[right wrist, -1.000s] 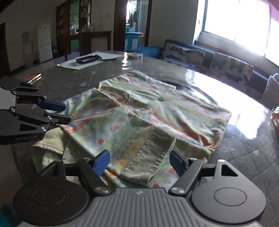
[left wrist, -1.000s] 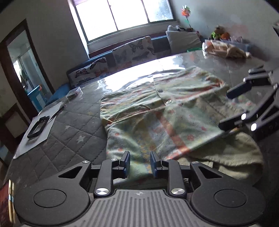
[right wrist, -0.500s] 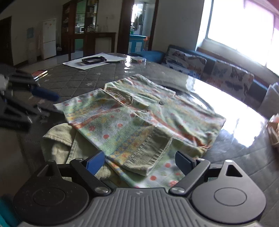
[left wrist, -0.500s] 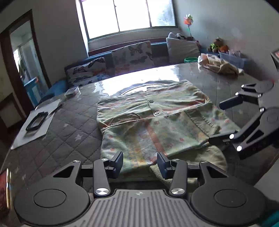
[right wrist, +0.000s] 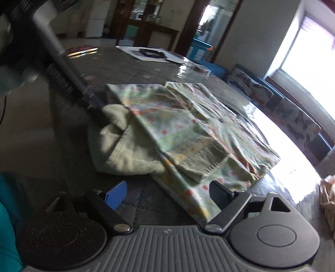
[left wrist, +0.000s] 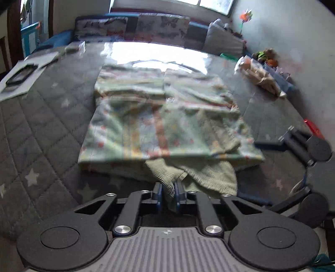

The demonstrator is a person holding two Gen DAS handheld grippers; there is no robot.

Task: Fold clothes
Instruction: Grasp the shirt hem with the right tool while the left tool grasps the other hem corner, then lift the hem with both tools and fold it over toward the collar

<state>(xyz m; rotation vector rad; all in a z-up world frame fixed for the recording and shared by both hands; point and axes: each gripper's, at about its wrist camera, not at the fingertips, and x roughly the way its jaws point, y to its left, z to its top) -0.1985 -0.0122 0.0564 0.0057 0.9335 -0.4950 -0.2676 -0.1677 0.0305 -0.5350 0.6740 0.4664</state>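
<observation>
Left gripper (left wrist: 167,191) just closed, pinching ribbed green hem (left wrist: 167,177) of the floral shirt (left wrist: 163,125), likely to lift a fold. Right gripper (right wrist: 167,193) wide, empty, beside the shirt's corner on the bench (left wrist: 41,129).

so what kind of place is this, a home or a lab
Most likely a home living or dining room: a cushioned sofa under the window, a quilted table cover, and a fridge in the room beyond.
</observation>
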